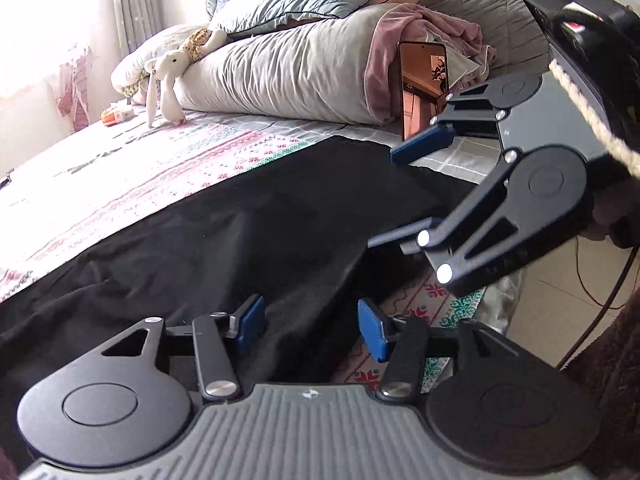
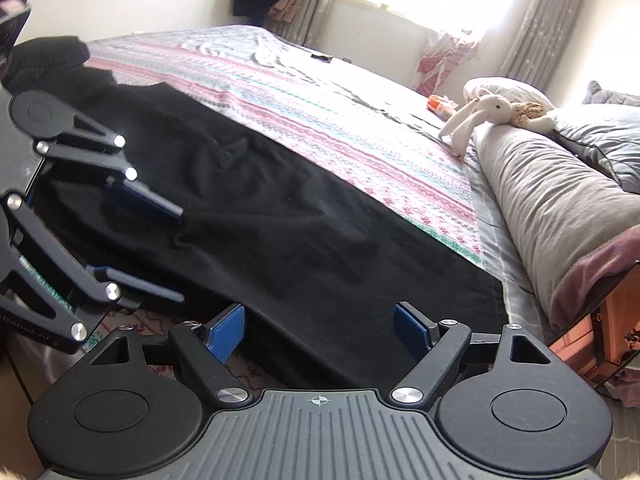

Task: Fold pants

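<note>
Black pants [image 1: 220,232] lie spread along the near edge of the bed, with wrinkles in the cloth. My left gripper [image 1: 312,320] hovers just over their near hem, open, with nothing between its blue pads. In the same view my right gripper [image 1: 390,198] is open above the pants' right end. In the right wrist view the pants [image 2: 280,220] run from the far left to the near right. There my right gripper [image 2: 318,320] stands open over the near edge of the cloth. My left gripper [image 2: 176,256] is open at the left, over the pants.
The bed has a patterned sheet [image 1: 120,184] with grey pillows [image 1: 280,68] and a white toy rabbit [image 1: 168,76] at its head. A phone [image 1: 420,88] stands propped against a pink blanket. Tiled floor [image 1: 552,308] and a cable lie beyond the bed's edge.
</note>
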Demonstrator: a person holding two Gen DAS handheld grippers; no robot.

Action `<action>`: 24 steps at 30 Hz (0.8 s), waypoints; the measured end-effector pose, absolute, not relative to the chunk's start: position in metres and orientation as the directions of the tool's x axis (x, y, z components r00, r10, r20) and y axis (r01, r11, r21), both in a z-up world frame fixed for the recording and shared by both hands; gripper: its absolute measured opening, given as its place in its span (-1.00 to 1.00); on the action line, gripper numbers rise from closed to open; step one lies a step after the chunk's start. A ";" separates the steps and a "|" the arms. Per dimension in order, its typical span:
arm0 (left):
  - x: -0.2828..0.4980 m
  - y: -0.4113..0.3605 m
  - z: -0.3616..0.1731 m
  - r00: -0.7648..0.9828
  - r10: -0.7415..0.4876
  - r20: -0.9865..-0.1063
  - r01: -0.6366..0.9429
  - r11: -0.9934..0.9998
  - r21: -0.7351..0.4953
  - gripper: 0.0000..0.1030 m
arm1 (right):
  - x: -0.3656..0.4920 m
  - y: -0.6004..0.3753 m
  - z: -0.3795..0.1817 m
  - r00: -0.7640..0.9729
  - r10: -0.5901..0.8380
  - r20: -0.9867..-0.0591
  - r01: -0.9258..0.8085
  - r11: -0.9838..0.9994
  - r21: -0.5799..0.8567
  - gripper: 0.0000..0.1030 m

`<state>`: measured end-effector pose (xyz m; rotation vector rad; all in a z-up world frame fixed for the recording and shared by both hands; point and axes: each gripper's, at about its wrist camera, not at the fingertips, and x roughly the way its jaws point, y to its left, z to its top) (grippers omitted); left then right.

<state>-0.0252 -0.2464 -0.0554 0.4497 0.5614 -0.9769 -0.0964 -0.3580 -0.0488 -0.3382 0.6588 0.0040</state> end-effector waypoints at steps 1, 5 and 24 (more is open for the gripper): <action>-0.025 -0.246 -0.055 0.437 -0.647 -0.625 0.866 0.491 0.097 0.54 | -0.096 -0.361 -0.047 0.797 -0.111 -0.593 -0.095 0.948 -0.304 0.60; -0.023 -0.249 -0.054 0.444 -0.646 -0.621 0.861 0.501 0.094 0.45 | -0.093 -0.371 -0.044 0.800 -0.136 -0.585 -0.042 0.959 -0.281 0.60; -0.020 -0.251 -0.053 0.389 -0.673 -0.629 0.884 0.464 0.051 0.17 | -0.098 -0.358 -0.063 0.750 -0.145 -0.645 -0.129 0.925 -0.358 0.60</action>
